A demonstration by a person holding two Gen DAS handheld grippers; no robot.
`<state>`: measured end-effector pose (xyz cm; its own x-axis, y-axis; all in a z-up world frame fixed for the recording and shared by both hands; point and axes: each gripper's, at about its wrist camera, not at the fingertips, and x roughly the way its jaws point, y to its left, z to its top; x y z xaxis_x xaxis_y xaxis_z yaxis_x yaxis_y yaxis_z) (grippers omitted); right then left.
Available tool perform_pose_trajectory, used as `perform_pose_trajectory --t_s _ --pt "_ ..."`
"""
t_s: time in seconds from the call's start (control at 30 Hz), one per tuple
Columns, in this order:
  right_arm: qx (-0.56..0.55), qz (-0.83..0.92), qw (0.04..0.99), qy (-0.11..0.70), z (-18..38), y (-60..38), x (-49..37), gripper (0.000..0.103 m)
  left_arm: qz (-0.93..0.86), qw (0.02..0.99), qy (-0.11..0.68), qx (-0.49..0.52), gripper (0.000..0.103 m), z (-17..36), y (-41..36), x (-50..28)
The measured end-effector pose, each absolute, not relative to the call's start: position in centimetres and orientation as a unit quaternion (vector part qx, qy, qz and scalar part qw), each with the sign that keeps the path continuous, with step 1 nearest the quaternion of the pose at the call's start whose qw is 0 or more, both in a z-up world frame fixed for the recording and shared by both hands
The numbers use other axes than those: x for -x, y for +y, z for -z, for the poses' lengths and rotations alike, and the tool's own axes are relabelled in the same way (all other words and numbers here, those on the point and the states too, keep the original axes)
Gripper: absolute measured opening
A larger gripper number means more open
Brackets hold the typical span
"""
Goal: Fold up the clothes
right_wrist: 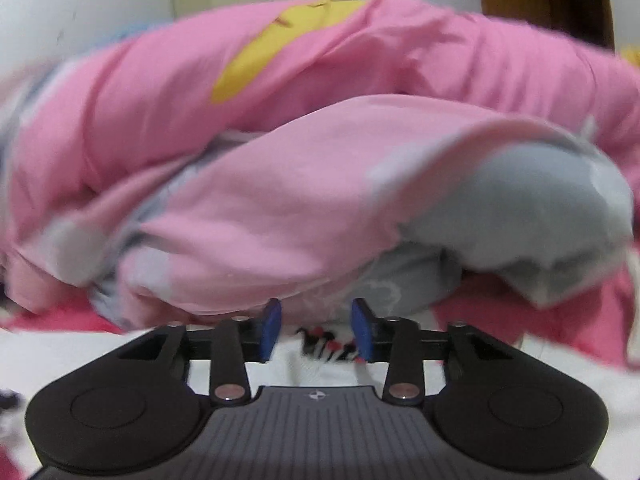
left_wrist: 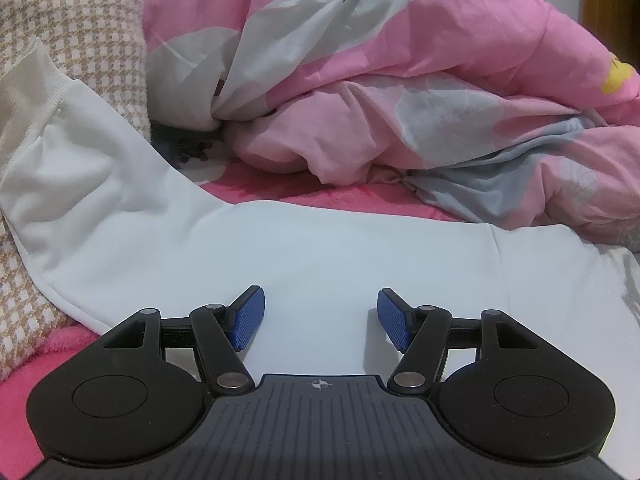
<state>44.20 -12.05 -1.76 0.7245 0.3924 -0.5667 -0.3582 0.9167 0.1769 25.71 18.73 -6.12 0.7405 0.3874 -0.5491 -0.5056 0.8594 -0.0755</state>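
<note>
A white long-sleeved garment (left_wrist: 280, 248) lies spread across the bed, its sleeve with a ribbed cuff (left_wrist: 24, 120) reaching up to the left. My left gripper (left_wrist: 320, 300) hovers just over the garment's flat middle, open, with nothing between its blue pads (left_wrist: 250, 318). In the blurred right wrist view, white cloth (right_wrist: 80, 352) with a small black and red print (right_wrist: 324, 344) lies under my right gripper (right_wrist: 316, 312). Its jaws stand apart with a clear gap, and nothing is pinched between them.
A bunched pink and grey quilt (left_wrist: 420, 100) fills the far side, and the quilt (right_wrist: 280, 200) rises close in front of the right gripper. A beige houndstooth fabric (left_wrist: 80, 40) lies at the left. Bright pink fleece bedding (left_wrist: 24, 380) shows beneath. A wooden cabinet (left_wrist: 608, 4) stands at the far right.
</note>
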Motion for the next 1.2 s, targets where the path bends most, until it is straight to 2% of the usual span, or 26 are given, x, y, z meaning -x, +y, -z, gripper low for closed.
perform_pose_trajectory --t_s 0.1,0.27,0.37,0.57,0.73,0.9,1.1,1.2 --pt "-0.019 -0.242 0.911 0.335 1.5 -11.3 -43.8 0.025 -0.242 0.926 0.268 0.109 0.063 6.1 18.7 -25.7" --pt "0.020 -0.272 0.878 0.394 4.6 -5.2 -45.5 0.025 -0.243 0.925 0.272 0.106 0.063 6.1 18.8 -25.9" --pt "0.001 -0.233 0.886 0.401 6.5 -4.2 -48.2 0.021 -0.240 0.925 0.274 0.107 0.063 6.1 18.8 -25.9" --pt "-0.099 -0.181 0.906 0.368 1.7 -11.6 -45.8 0.025 -0.220 0.933 0.253 0.128 0.063 4.9 18.8 -25.1" --pt "-0.084 -0.178 0.906 0.374 -0.7 -19.5 -38.8 0.025 -0.159 0.952 0.216 0.144 0.063 3.0 16.7 -23.7" --pt "0.012 -0.153 0.905 0.397 1.1 -22.1 -36.2 0.025 -0.017 0.964 0.238 0.115 0.063 3.4 11.2 -24.7" --pt "-0.017 -0.113 0.903 0.413 5.2 -23.2 -40.7 0.025 0.003 0.952 0.305 0.036 0.063 7.1 6.8 -26.5" --pt "0.001 -0.062 0.917 0.393 6.3 -23.6 -43.3 0.025 0.006 0.949 0.309 0.055 0.063 7.2 7.6 -26.8"
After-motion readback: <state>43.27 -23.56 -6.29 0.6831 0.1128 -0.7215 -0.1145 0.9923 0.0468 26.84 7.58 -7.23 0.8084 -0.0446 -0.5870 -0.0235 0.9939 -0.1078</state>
